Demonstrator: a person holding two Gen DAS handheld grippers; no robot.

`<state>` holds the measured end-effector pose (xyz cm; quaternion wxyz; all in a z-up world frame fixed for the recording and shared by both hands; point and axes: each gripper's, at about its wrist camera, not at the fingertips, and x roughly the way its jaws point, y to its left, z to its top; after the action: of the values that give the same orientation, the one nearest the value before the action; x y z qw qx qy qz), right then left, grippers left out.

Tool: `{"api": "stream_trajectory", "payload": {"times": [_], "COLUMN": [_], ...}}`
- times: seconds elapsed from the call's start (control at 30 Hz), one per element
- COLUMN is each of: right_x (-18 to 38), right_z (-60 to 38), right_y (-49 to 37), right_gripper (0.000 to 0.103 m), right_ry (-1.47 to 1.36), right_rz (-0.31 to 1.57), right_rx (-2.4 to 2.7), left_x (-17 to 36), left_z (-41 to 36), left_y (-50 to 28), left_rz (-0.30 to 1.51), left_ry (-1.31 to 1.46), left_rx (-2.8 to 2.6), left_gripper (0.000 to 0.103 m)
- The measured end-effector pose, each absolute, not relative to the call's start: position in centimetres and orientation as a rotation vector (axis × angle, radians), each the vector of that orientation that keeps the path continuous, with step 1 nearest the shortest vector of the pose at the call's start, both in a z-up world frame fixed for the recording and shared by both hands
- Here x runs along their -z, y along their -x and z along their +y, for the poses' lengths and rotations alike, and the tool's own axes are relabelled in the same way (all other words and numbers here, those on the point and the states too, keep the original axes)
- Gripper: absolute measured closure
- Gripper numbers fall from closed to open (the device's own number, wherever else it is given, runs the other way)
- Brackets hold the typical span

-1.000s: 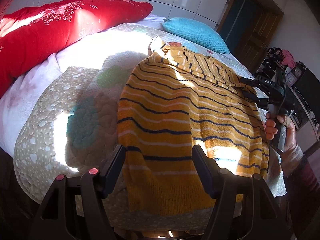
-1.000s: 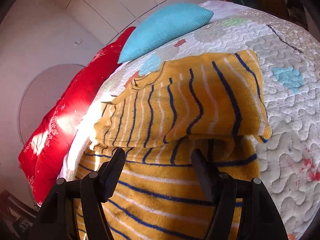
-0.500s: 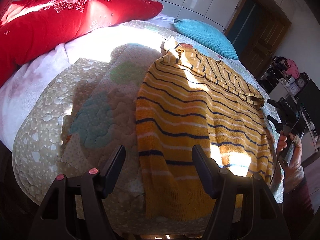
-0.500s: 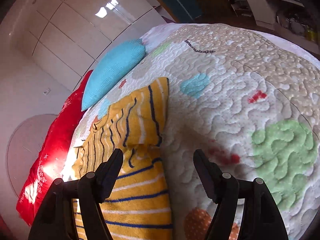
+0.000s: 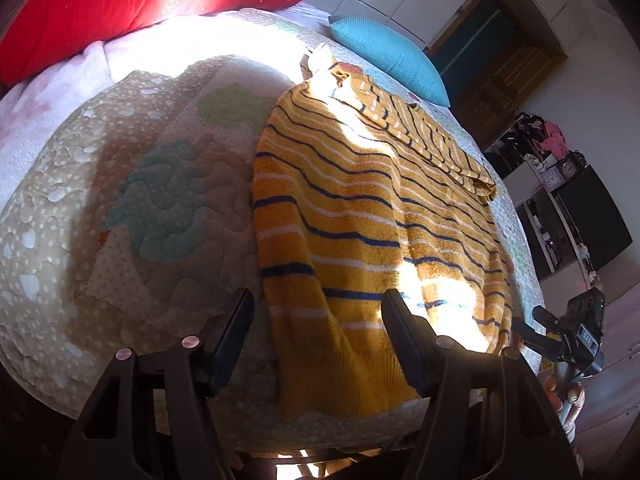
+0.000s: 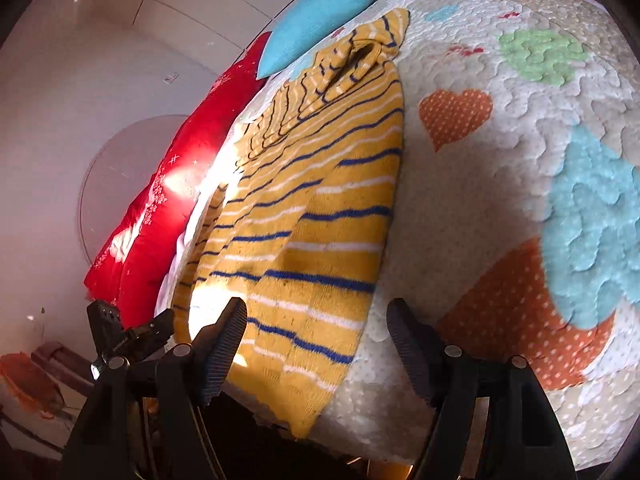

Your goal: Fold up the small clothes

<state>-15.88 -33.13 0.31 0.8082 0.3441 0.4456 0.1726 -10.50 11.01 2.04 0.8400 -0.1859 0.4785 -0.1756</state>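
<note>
A yellow sweater with navy and white stripes [image 5: 360,216] lies flat on the quilted bed, its hem hanging over the near edge; a sleeve is folded across its upper part [image 5: 440,148]. It also shows in the right wrist view [image 6: 316,216]. My left gripper [image 5: 316,332] is open and empty, just off the hem near the sweater's left corner. My right gripper [image 6: 316,344] is open and empty over the hem's right corner; it also shows at the right of the left wrist view [image 5: 568,340].
The bed wears a patchwork quilt [image 5: 152,200] with coloured patches [image 6: 580,216]. A red pillow [image 5: 132,4] and a blue cushion [image 5: 388,56] lie at the head. A door and cluttered shelves [image 5: 560,184] stand to the right. The bed edge [image 6: 400,440] is just below the grippers.
My right gripper has pulled back from the folded sleeve down to the hem at the bed's near edge. My left gripper has shifted left, so the sweater sits further right in its view.
</note>
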Motion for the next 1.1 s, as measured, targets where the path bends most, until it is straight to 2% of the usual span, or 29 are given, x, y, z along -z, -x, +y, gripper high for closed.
{"api": "stream_trajectory", "payload": {"times": [0.13,0.23,0.3,0.33,0.4,0.43,0.47,0.5,0.67,0.9,1.1], "right_x": [0.4,0.8,1.5,1.8,2.1,2.1,2.2,2.4,1.4,-2.7,-2.2], "right_z": [-30.5,-29.1,-28.1,-27.8,-27.4,-27.4,-27.6,-28.0,-29.2,-30.7,-30.5], "right_y": [16.3,16.4,16.9,17.1,17.3,17.2,17.0,16.8,17.3,21.9,23.9], "right_gripper": [0.025,0.025,0.028,0.032,0.048,0.076,0.092,0.092,0.094,0.095,0.095], "right_ry": [-0.73,-0.787,-0.797,-0.797,-0.797,-0.797,-0.803,-0.825,-0.859,-0.823,-0.788], "right_rz": [0.939,0.948,0.966,0.967,0.962,0.967,0.975,0.98,0.955,0.889,0.943], "right_rx": [-0.395,-0.461,-0.48,-0.477,-0.445,-0.424,-0.399,-0.388,-0.44,-0.513,-0.514], "left_x": [-1.6,-1.6,-1.4,-1.4,-1.5,-1.6,-1.5,-1.4,-3.6,-7.6,-6.4], "left_z": [9.8,9.5,9.2,9.0,8.6,8.5,8.4,8.4,8.3,8.6,7.8], "left_y": [11.0,11.1,11.0,11.0,11.0,10.9,10.5,10.1,10.1,14.2,16.7], "left_rz": [1.001,0.995,0.999,1.001,1.004,1.008,1.025,1.046,0.994,0.93,0.972], "left_ry": [0.389,0.432,0.445,0.44,0.426,0.42,0.411,0.41,0.377,0.328,0.327], "left_rx": [0.389,0.451,0.476,0.478,0.467,0.453,0.431,0.407,0.363,0.419,0.433], "left_gripper": [0.037,0.032,0.031,0.031,0.035,0.065,0.09,0.095,0.095,0.095,0.095]}}
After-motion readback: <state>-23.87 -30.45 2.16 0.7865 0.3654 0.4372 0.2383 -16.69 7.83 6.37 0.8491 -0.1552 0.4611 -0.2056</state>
